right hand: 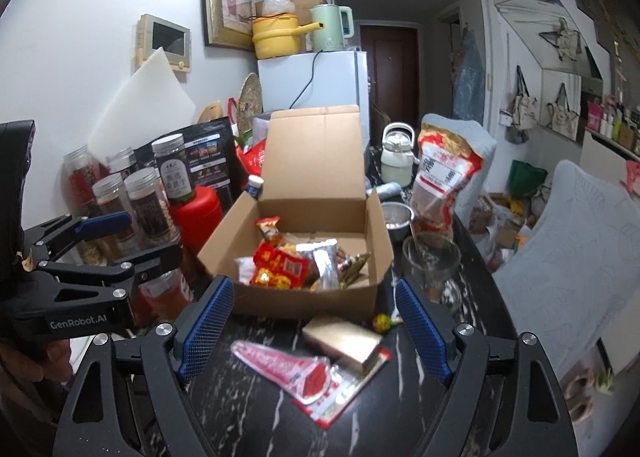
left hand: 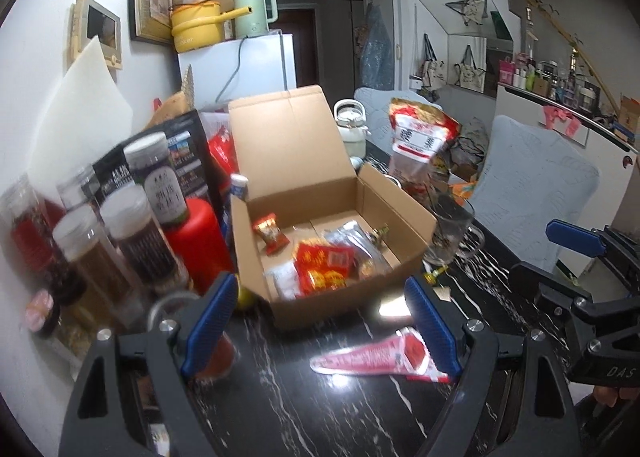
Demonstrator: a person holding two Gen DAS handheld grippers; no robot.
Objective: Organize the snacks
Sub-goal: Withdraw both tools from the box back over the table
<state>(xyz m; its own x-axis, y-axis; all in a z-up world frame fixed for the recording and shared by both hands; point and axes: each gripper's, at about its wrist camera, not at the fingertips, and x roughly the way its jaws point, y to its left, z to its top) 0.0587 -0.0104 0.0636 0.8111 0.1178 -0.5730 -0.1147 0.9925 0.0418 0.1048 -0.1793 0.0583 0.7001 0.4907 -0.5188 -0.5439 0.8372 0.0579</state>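
- Here the left wrist view is blurred on its left side, so the labels on the jars (left hand: 132, 233) cannot be read well.
- The red cone-shaped packet (left hand: 372, 357) lies on the dark marble table (left hand: 320, 417); in the left view the blue finger (left hand: 432, 329) covers its wide end.
- Only the right wrist view shows the gold packet (right hand: 344, 341) lying partly on this red packet (right hand: 288, 369), and a small candy (right hand: 382, 323) just beside it.
- The cardboard box (right hand: 304, 297) stands open, lid upright, with red and silver snack packets (right hand: 296, 265) inside; they overlap, so their number is not clear.
- The left gripper (left hand: 320, 321) is open with nothing between its fingers.
- The right gripper (right hand: 312, 329) is also open and empty, above the packets on the table.
- A glass mug (left hand: 448, 233) stands near the box's right side; a red bottle (left hand: 196, 237) is on its left.
- A big red-and-white bag (right hand: 444, 173) stands behind the mug, and its lower part is hidden.
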